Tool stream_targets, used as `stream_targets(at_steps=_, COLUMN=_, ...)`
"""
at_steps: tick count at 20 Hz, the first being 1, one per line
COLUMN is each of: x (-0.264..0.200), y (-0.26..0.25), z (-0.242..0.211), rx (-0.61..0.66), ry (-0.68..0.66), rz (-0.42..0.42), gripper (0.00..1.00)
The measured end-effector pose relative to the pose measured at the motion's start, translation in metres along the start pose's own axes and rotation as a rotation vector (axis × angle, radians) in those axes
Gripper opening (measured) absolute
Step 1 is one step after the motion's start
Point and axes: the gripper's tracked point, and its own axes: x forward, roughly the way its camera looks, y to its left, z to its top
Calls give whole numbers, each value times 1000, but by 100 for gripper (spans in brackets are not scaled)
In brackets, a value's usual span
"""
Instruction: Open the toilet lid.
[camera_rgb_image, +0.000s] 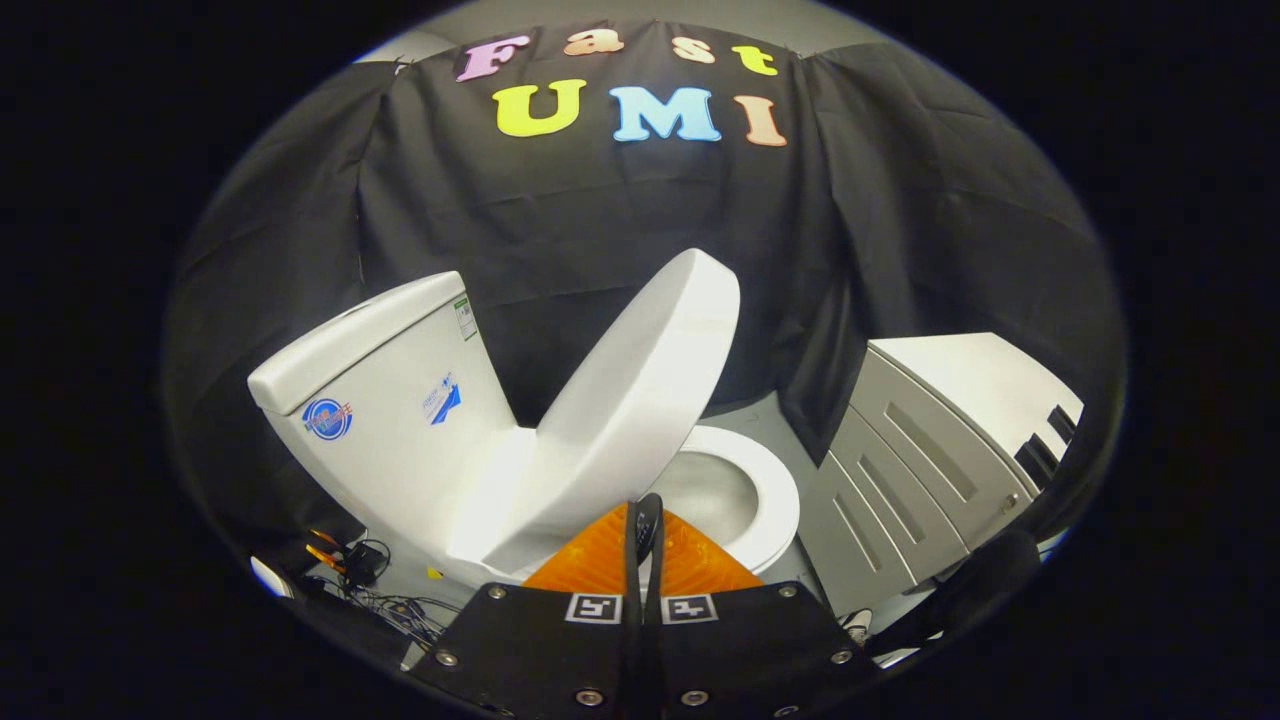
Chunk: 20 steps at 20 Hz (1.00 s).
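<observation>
Toilet lid (640, 390) raised, tilted over bowl (770, 490), w/ tank (390, 410) beside. Gripper (643, 520) fingers clenched together, grasping nothing, just before lid.

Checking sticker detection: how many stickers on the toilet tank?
3 on the tank: a round one low near its back corner, one mid-side, and a label under the tank lid, nearest the raised toilet lid. Other faces are hidden. Gripper shut.
</observation>
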Motion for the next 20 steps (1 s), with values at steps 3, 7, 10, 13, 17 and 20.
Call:
stream_targets(at_steps=3, x=-2, y=9, z=7, rx=-37, ry=-3, rz=-8, gripper=0)
stream_targets(at_steps=7, x=-7, y=25, z=17, rx=-133, ry=-19, rz=-33, gripper=0)
stream_targets(at_steps=10, x=-11, y=39, z=23, rx=-178, ry=-36, rz=-33, gripper=0)
stream_targets(at_steps=13, x=-12, y=50, z=28, rx=-207, ry=-37, rz=-36, gripper=0)
stream_targets(at_steps=17, x=-16, y=70, z=37, rx=-247, ry=-51, rz=-26, gripper=0)
stream_targets(at_steps=20, x=-18, y=84, z=41, rx=-273, ry=-63, rz=-26, gripper=0)
